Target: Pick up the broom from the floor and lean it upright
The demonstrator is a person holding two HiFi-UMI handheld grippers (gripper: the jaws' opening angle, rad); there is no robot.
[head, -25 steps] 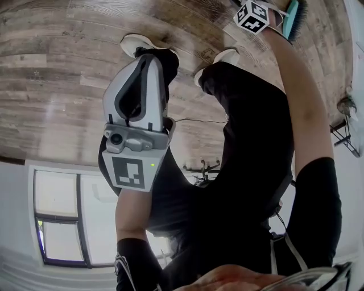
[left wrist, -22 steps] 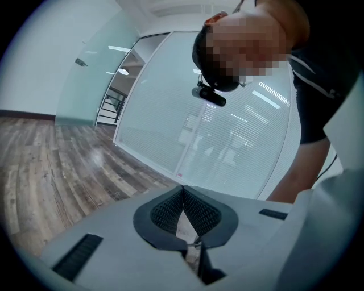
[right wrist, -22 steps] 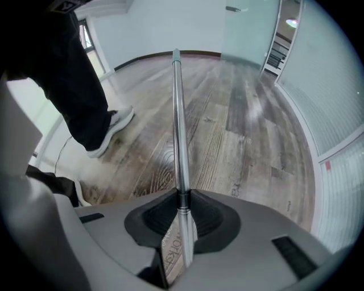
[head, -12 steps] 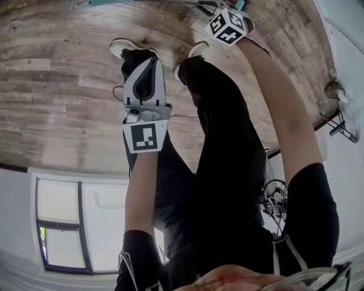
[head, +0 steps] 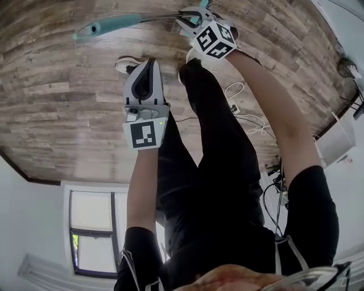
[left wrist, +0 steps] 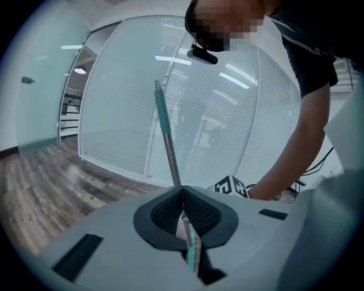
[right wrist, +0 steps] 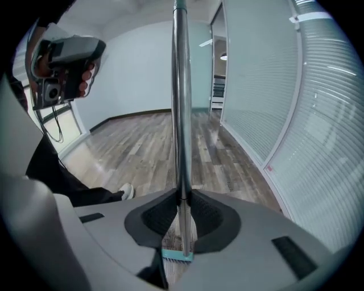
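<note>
Jaws of right gripper (head: 190, 17) clamped on broom (head: 142, 20) pole, at 12 o'clock in head view, teal grip end toward 10 o'clock over wood floor (head: 57, 85), jaws of left gripper (head: 149, 62) pressed together, empty, just below broom.

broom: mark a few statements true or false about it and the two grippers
1. The right gripper is clamped on the broom. True.
2. The left gripper grips the broom too. False: its jaws are shut on nothing, and the broom stands beyond them.
3. The broom's hand grip is red. False: the hand grip is teal.
4. The floor is made of wood-look planks. True.
</note>
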